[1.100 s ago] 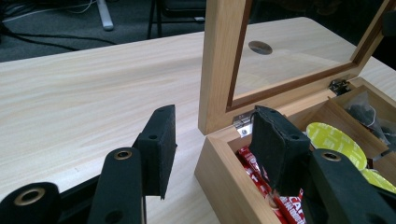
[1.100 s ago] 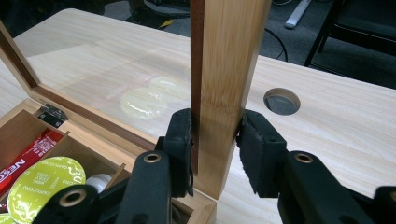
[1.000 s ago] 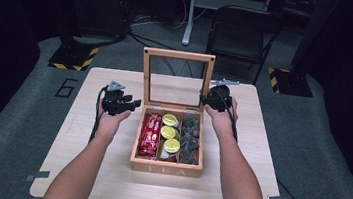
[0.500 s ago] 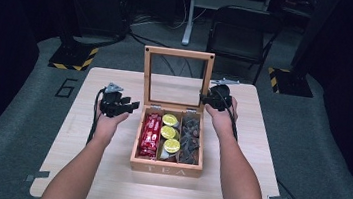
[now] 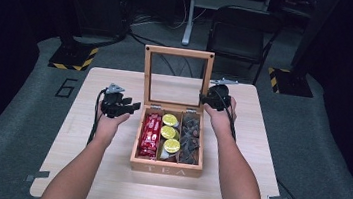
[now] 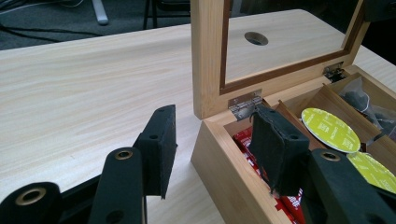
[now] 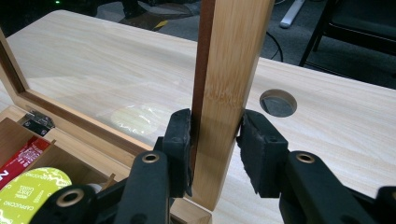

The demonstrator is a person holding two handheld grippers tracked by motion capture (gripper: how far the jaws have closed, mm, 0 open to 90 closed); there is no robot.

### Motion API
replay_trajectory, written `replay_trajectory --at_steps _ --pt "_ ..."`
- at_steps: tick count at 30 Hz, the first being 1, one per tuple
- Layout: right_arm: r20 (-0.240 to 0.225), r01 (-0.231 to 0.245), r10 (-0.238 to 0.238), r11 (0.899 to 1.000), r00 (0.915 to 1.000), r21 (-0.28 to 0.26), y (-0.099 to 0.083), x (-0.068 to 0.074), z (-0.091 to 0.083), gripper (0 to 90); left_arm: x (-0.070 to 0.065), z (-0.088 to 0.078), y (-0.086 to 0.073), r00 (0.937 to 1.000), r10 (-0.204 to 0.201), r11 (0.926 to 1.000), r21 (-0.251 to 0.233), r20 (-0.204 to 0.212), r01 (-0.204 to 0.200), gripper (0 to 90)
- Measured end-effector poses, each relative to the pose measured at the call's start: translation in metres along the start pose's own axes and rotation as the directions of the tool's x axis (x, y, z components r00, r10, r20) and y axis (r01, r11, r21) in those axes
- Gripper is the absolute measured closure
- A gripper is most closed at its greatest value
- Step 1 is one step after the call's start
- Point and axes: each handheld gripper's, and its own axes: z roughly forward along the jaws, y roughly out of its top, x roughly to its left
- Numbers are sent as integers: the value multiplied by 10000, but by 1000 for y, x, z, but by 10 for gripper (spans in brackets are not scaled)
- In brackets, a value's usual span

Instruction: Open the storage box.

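Two grippers are working at the wooden tea box (image 5: 165, 167), which is sitting open at the middle of the table (image 5: 104, 182). We are clamping our right gripper (image 7: 215, 140) on the right post of the upright lid (image 7: 229, 70). Our left gripper (image 6: 212, 140) is hanging open, straddling the box's left wall near the hinge (image 6: 243, 102).
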Motion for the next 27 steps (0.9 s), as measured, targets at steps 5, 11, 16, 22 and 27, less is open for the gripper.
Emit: replay_trajectory --at_steps 5,11,16,22,27 --pt "47 64 -64 10000 10000 0 0 1 0 615 0 0 0 10000 -98 9999 -31 -13 97 504" --pt "3 -68 68 9999 10000 -121 0 3 -3 523 0 -1 0 10000 -90 10000 -27 -20 90 502" --pt "-84 -139 139 9999 9999 -35 -3 4 -8 470 0 -3 0 9998 -186 9998 -62 -7 185 501" --pt "-109 -17 15 9999 9999 -164 -7 9 -16 445 -4 -5 4 10000 -15 9999 -101 75 16 501" --pt "-66 146 -149 9991 9999 -388 -10 13 -26 439 -7 -5 7 9999 -16 9999 -115 110 17 490"
